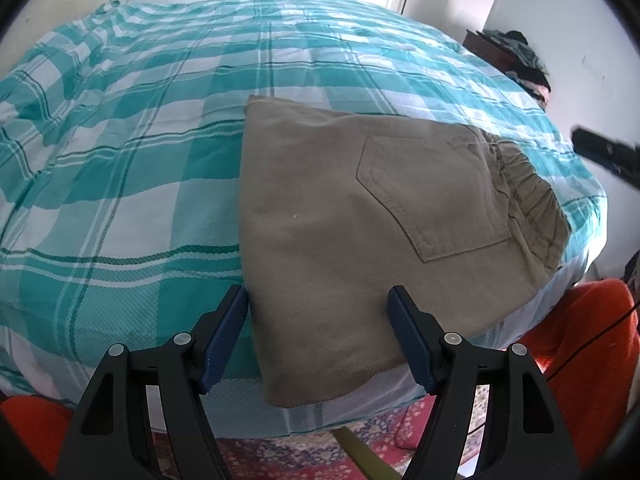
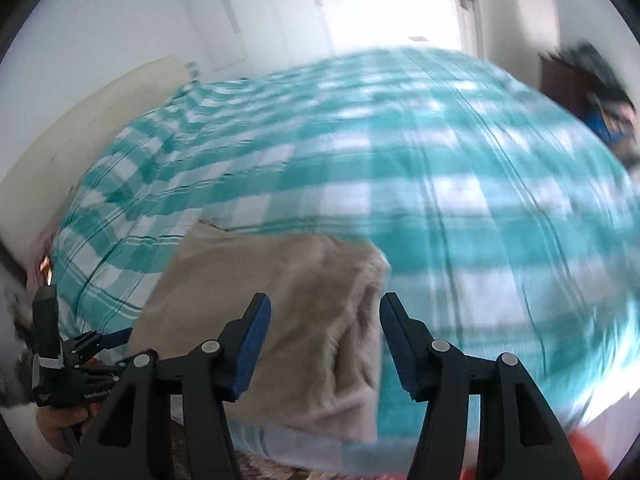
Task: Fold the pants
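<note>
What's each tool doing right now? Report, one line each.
Left tool: open, holding nothing, above the pants.
Right tool: open, holding nothing, above the pants' edge.

**Right gripper spread above folded khaki pants**

Blurred view. The right gripper [image 2: 325,316], jaws apart and empty, hangs over the folded khaki pants [image 2: 276,320] on a teal-and-white plaid bedspread [image 2: 460,200]. The left gripper [image 2: 116,336] is visible at the pants' left edge.
</note>
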Tool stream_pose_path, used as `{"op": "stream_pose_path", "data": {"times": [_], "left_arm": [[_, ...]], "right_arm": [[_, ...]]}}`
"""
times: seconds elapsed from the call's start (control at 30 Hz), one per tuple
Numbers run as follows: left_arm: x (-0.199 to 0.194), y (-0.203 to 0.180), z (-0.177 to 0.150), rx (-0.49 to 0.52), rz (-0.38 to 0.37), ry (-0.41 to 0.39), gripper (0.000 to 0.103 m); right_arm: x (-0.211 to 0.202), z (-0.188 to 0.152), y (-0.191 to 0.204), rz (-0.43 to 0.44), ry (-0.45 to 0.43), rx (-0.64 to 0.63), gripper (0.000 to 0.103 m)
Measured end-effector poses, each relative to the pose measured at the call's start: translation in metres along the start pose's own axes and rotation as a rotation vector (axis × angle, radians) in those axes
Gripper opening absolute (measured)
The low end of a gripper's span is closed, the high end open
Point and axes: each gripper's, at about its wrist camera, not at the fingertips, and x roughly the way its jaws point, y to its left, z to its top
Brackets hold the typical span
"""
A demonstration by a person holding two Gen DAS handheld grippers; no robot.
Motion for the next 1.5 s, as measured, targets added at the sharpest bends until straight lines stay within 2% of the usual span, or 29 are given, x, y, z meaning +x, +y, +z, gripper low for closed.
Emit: {"op": "stream_pose_path", "data": {"times": [0.13,0.2,0.23,0.3,0.33,0.37,0.47,0.53,0.57,0.6,0.63,0.7,0.73,0.83,0.9,0.93,0.97,1.0,1.07,1.1,1.13,1.17,1.2,1.3,1.4,1.5], "left_arm": [[0.003,-0.002,-0.002,0.013,0.004,0.006,0.073],[0.007,-0.003,-0.004,0.024,0.011,0.017,0.075],[0.009,-0.004,-0.004,0.030,0.015,0.021,0.076],[0.009,-0.005,-0.005,0.040,0.005,0.027,0.077],[0.006,-0.004,-0.005,0.039,0.001,0.028,0.077],[0.003,-0.003,-0.005,0.031,-0.009,0.030,0.077],[-0.014,0.009,0.001,-0.030,-0.072,-0.008,0.078],[-0.016,0.016,0.007,-0.049,-0.073,-0.022,0.085],[-0.011,0.020,0.010,-0.059,-0.070,-0.016,0.086],[-0.005,0.024,0.012,-0.070,-0.074,0.005,0.086],[0.004,0.029,0.013,-0.085,-0.087,0.040,0.086],[0.020,0.039,0.014,-0.118,-0.136,0.106,0.086],[0.024,0.043,0.014,-0.134,-0.157,0.119,0.086],[0.035,0.056,0.023,-0.189,-0.214,0.137,0.086],[0.049,0.061,0.034,-0.224,-0.257,0.165,0.086],[0.058,0.062,0.040,-0.242,-0.286,0.186,0.087],[0.068,0.063,0.045,-0.260,-0.319,0.213,0.087],[0.076,0.062,0.050,-0.278,-0.341,0.237,0.087],[0.082,0.059,0.056,-0.295,-0.376,0.251,0.079],[0.079,0.056,0.059,-0.285,-0.386,0.244,0.058],[0.074,0.052,0.060,-0.267,-0.372,0.234,0.033],[0.066,0.049,0.063,-0.241,-0.362,0.217,0.021],[0.059,0.048,0.067,-0.228,-0.373,0.205,0.012],[0.037,0.042,0.085,-0.196,-0.398,0.163,0.011],[0.018,0.039,0.117,-0.167,-0.386,0.110,0.011],[0.001,0.049,0.158,-0.156,-0.361,0.017,0.011]], "right_arm": [[0.017,0.013,0.023,0.020,-0.007,-0.093,0.057],[0.039,0.015,0.028,0.034,0.022,-0.128,0.057],[0.054,0.013,0.026,0.042,0.060,-0.127,0.057],[0.103,0.001,0.012,0.022,0.226,-0.098,0.057],[0.118,-0.007,0.005,0.013,0.275,-0.096,0.053],[0.120,-0.011,0.003,0.006,0.276,-0.111,0.049],[0.086,-0.006,0.005,0.033,0.215,-0.099,0.048],[0.057,-0.008,0.007,0.092,0.165,-0.094,0.048],[0.043,-0.014,0.009,0.106,0.151,-0.113,0.052],[0.039,-0.021,0.009,0.102,0.168,-0.133,0.058],[0.043,-0.029,0.009,0.098,0.217,-0.148,0.060],[0.055,-0.048,0.006,0.078,0.342,-0.176,0.060],[0.052,-0.050,0.003,0.096,0.339,-0.170,0.058],[0.034,-0.039,-0.018,0.187,0.260,-0.037,0.060],[0.038,-0.027,-0.038,0.232,0.229,0.085,0.067],[0.049,-0.022,-0.048,0.241,0.235,0.140,0.072],[0.062,-0.020,-0.056,0.263,0.263,0.176,0.072],[0.086,-0.022,-0.067,0.268,0.323,0.227,0.072],[0.118,-0.026,-0.080,0.290,0.402,0.306,0.068],[0.130,-0.029,-0.085,0.362,0.411,0.367,0.061],[0.135,-0.028,-0.085,0.390,0.414,0.386,0.055],[0.137,-0.025,-0.081,0.389,0.420,0.370,0.047],[0.134,-0.025,-0.075,0.382,0.423,0.334,0.045],[0.118,-0.009,-0.057,0.373,0.397,0.230,0.032],[0.104,0.018,-0.033,0.390,0.361,0.140,0.030],[0.096,0.066,-0.011,0.381,0.288,0.062,0.030]]}}
